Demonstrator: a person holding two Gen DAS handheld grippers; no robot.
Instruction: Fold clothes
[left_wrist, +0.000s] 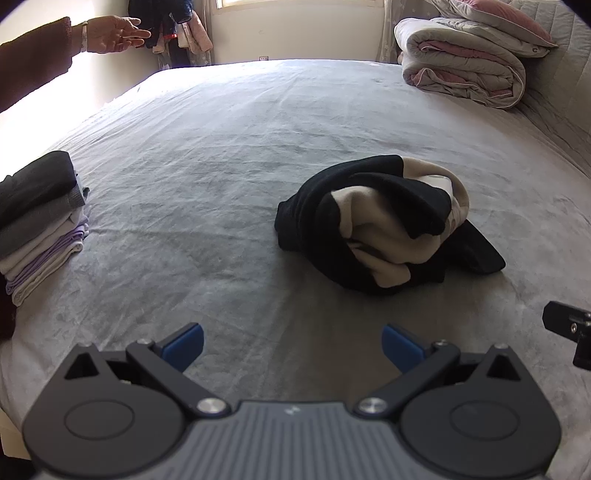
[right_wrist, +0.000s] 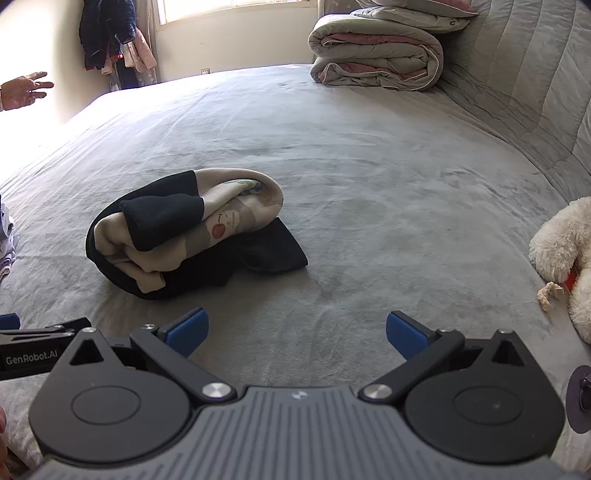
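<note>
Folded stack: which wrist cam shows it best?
Left wrist. The folded stack lies at its left edge, with dark, grey and lilac layers all visible on the bed. The right wrist view catches only a pale sliver at its left border, too little to tell layers apart.

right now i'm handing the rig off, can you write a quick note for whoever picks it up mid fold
Left hand-held gripper: open, empty, hovering over the bed.
Right hand-held gripper: open, empty, same.
Black and cream garment: crumpled in a heap mid-bed, just ahead of both grippers, untouched.
Done: a folded stack sits at the left edge of the bed.
Left: grasp the heap, spread it flat, fold it, add it to the stack.
Note: another person's hand is raised at far left; a white plush toy lies at the right.
</note>
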